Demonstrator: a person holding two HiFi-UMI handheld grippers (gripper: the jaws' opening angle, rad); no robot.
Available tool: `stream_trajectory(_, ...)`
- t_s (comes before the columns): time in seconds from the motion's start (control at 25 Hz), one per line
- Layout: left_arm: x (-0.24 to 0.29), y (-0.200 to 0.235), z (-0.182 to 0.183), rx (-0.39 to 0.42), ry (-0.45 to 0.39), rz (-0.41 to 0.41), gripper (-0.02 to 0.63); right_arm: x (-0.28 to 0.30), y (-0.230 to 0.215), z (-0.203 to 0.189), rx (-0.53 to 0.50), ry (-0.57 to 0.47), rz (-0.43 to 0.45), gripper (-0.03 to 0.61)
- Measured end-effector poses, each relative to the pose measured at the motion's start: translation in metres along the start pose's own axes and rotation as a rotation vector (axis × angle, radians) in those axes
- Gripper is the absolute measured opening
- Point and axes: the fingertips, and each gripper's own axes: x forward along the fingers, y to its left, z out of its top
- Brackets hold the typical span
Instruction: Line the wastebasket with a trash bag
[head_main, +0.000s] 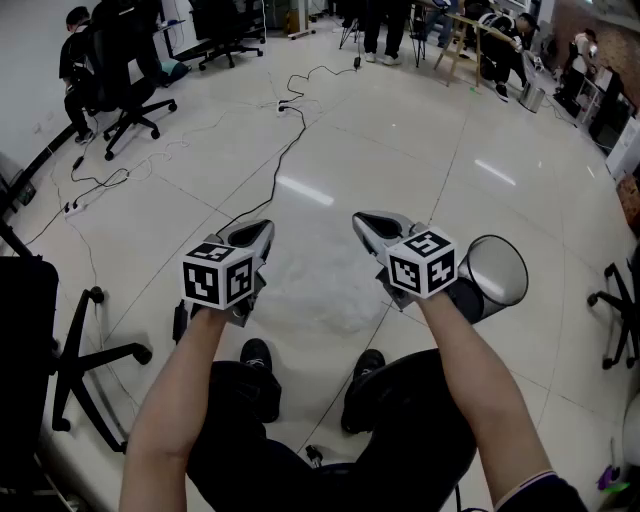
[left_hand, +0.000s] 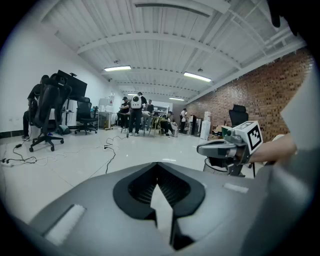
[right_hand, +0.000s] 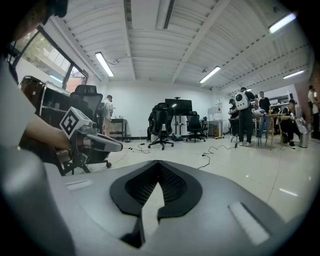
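Note:
A crumpled clear trash bag (head_main: 318, 286) lies on the pale tiled floor, below and between my two grippers. A black mesh wastebasket (head_main: 494, 273) lies on its side to the right, mouth facing up and to the left; its rim (left_hand: 216, 166) also shows in the left gripper view. My left gripper (head_main: 262, 232) is held level above the floor, shut and empty. My right gripper (head_main: 365, 222) hovers beside it, just left of the wastebasket, also shut and empty. Each gripper sees the other: right gripper (left_hand: 212, 148), left gripper (right_hand: 107, 144). Neither touches the bag or the basket.
Black cables (head_main: 285, 140) run across the floor ahead. Office chairs stand at far left (head_main: 125, 95), near left (head_main: 60, 350) and right edge (head_main: 622, 305). People and desks (head_main: 480, 35) are at the back. My own legs and shoes (head_main: 258, 355) are below.

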Motion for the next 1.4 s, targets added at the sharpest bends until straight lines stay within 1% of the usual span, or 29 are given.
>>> stream_trajectory(0.12, 0.003, 0.001, 0.001, 0.005, 0.002, -0.001, 0.012, 0.005, 0.000, 0.001, -0.013, 0.008, 0.007, 0.000)
stream_trajectory(0.28, 0.010, 0.001, 0.004, 0.032, 0.002, 0.008, 0.012, 0.010, -0.004, 0.008, -0.055, 0.015, 0.012, 0.002)
stream_trajectory(0.44, 0.020, 0.011, 0.010, 0.026, -0.009, 0.032, 0.012, 0.020, -0.010, 0.015, -0.059, 0.009, 0.015, 0.002)
stream_trajectory(0.64, 0.031, 0.020, 0.026, 0.032, -0.013, 0.027, 0.012, 0.026, -0.020, 0.024, -0.094, 0.012, 0.026, 0.002)
stream_trajectory(0.88, 0.051, 0.049, 0.027, 0.024, 0.015, 0.020, 0.012, 0.045, -0.039, 0.039, -0.108, 0.004, 0.006, 0.001)
stream_trajectory(1.0, 0.063, 0.066, 0.021, 0.023, 0.033, 0.008, 0.012, 0.062, -0.042, 0.043, -0.126, 0.011, 0.005, 0.002)
stream_trajectory(1.16, 0.080, 0.084, 0.022, 0.025, 0.022, -0.017, 0.012, 0.083, -0.052, 0.043, -0.154, 0.041, 0.002, 0.000)
stream_trajectory(1.28, 0.091, 0.101, 0.024, 0.052, 0.019, -0.030, 0.012, 0.102, -0.066, 0.042, -0.137, 0.057, -0.024, 0.002)
stream_trajectory(1.4, 0.101, 0.118, 0.015, 0.074, 0.037, -0.035, 0.012, 0.123, -0.078, 0.040, -0.107, 0.063, -0.050, 0.000)
